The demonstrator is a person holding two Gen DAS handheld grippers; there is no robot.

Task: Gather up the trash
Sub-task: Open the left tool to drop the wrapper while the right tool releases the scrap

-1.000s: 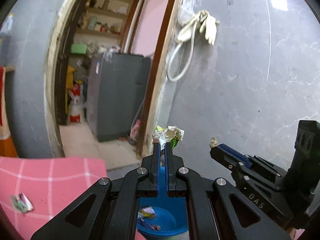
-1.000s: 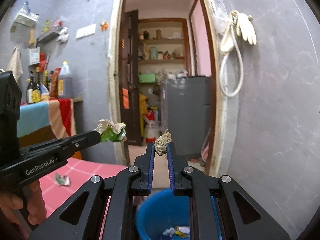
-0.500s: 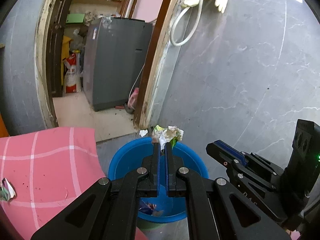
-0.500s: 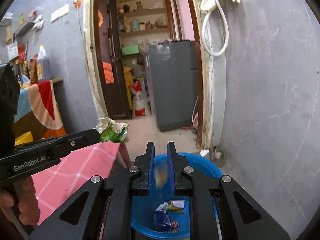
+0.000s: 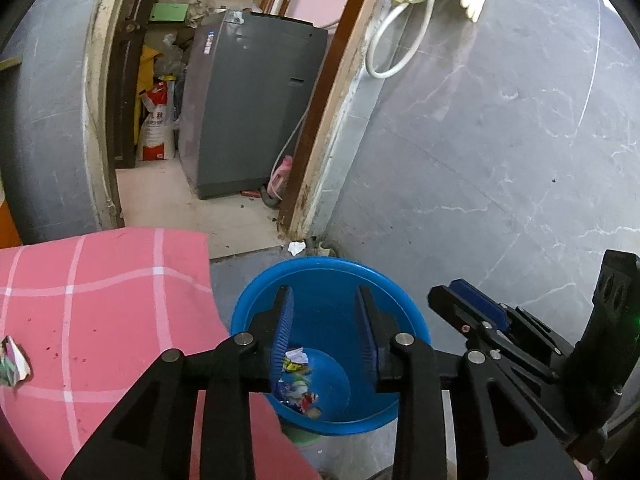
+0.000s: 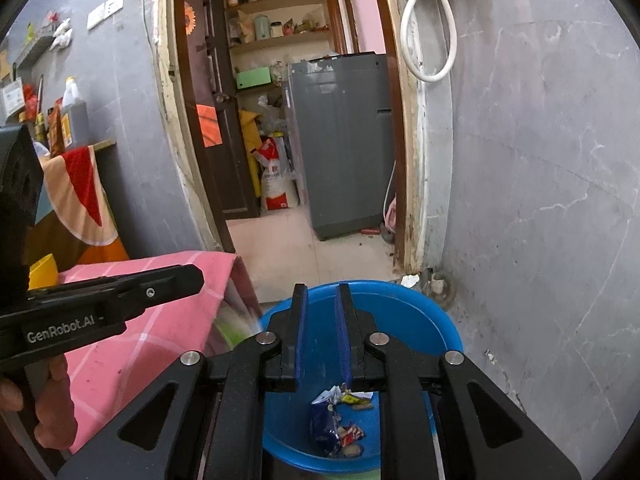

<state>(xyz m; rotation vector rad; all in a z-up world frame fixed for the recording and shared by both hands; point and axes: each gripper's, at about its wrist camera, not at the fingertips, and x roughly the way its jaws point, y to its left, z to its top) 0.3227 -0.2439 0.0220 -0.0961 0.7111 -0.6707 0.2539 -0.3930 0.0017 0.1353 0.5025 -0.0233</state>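
Note:
A blue bucket (image 5: 404,300) (image 6: 432,312) stands on the floor by the wall, with wrappers and scraps (image 5: 298,380) (image 6: 336,420) at its bottom. My left gripper (image 5: 323,292) hangs over the bucket, its jaws opening and nothing between them. My right gripper (image 6: 321,292) is beside it over the same bucket, jaws also opening a little, gap empty. In the right wrist view the left gripper (image 6: 192,278) reaches in from the left, and a green-and-white blur (image 6: 236,328) streaks below its tip. The right gripper (image 5: 446,290) shows at the right of the left wrist view.
A table under a pink checked cloth (image 5: 100,300) (image 6: 160,340) borders the bucket on the left, with a crumpled wrapper (image 5: 12,364) lying on it. A grey marble wall (image 5: 500,140) stands on the right. Behind is a doorway with a grey appliance (image 5: 248,108).
Both grippers dipped down over the bucket. The left jaws parted and the crumpled paper left them. The brown lump slipped from the right jaws, which now stand slightly apart.

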